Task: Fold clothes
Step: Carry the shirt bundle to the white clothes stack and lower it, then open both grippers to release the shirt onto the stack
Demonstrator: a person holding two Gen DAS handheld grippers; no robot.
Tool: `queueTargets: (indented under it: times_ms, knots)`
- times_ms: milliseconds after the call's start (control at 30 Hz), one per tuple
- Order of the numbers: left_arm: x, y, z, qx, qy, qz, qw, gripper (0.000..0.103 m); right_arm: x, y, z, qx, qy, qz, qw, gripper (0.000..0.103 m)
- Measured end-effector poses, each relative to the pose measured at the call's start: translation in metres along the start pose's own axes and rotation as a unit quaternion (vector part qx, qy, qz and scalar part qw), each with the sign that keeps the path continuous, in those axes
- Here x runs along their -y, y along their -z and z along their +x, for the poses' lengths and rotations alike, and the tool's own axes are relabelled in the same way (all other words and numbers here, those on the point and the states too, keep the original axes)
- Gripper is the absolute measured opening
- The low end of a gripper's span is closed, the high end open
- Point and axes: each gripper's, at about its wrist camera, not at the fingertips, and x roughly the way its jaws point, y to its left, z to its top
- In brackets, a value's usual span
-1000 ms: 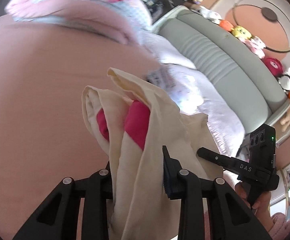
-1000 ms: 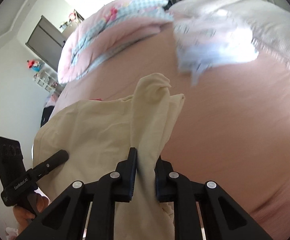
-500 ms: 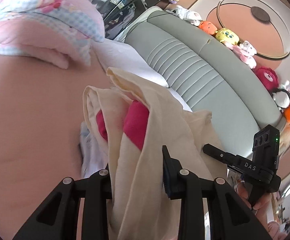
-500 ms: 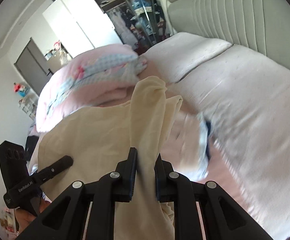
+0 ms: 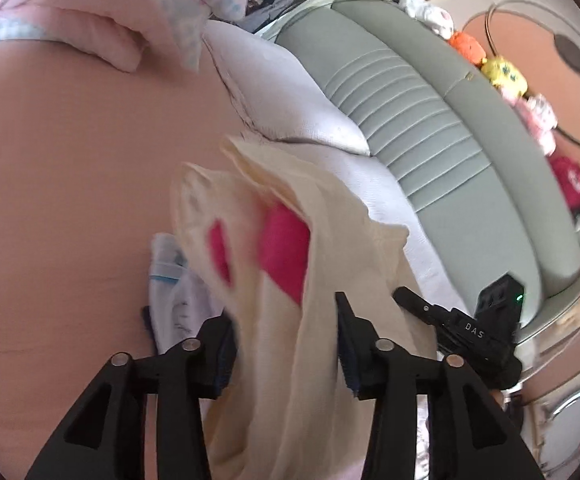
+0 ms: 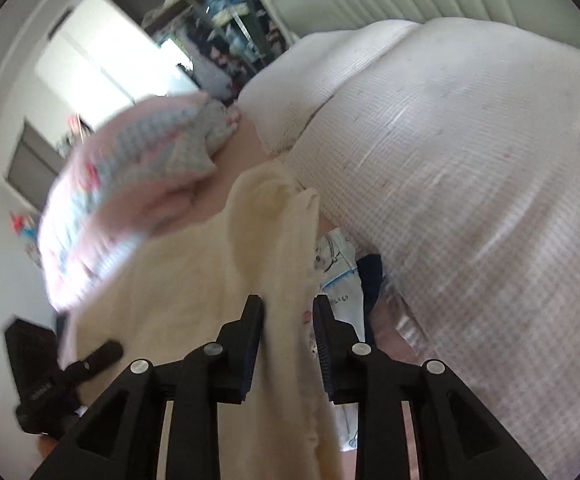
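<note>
As jaws open, cream garment [image 5: 290, 360] between left hand-held gripper [image 5: 285, 344].

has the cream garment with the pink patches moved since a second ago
Yes. The cream garment with pink patches has been carried from over the open pink sheet toward the white pillows and grey-green headboard, still between the left gripper jaws, which are opening.

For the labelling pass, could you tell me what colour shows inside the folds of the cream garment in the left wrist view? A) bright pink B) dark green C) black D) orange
A: bright pink patches show between the folds of the cream garment, which hangs between the fingers of the left gripper.
</note>
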Motion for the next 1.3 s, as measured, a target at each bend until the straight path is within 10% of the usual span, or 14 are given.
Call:
queueTargets:
  times_ms: [167,300,467,767,1000,1133,1300]
  knots:
    - [0.046,-0.005,-0.047,0.094,-0.058,0.143,0.9835,0.044,-0.023,-0.016,-0.046,0.065,0.020,-0.051,0.996,0.025]
    - [0.090,0.000,-0.012,0.086,-0.071,0.252,0.9613,0.044,-0.074,-0.019,-0.037,0.051,0.041,-0.137,0.988,0.026]
    - [0.083,0.002,0.051,0.036,-0.131,0.269,0.9534,0.043,-0.094,-0.009,0.023,0.010,0.079,-0.192,0.978,0.026]
    - [0.020,0.010,0.067,0.077,-0.101,0.173,0.9767,0.036,-0.052,0.016,0.067,0.040,0.067,-0.151,0.985,0.021]
    - [0.018,0.014,0.069,0.074,-0.098,0.167,0.9782,0.026,-0.051,0.017,0.068,0.031,0.076,-0.148,0.985,0.019]
    - [0.034,0.000,0.038,0.031,-0.083,0.138,0.9865,0.057,-0.077,0.015,0.035,0.035,0.119,-0.157,0.980,0.042]
    - [0.035,0.012,-0.027,0.085,-0.107,0.116,0.9838,0.076,-0.128,0.032,-0.032,0.074,0.121,-0.172,0.975,0.076]
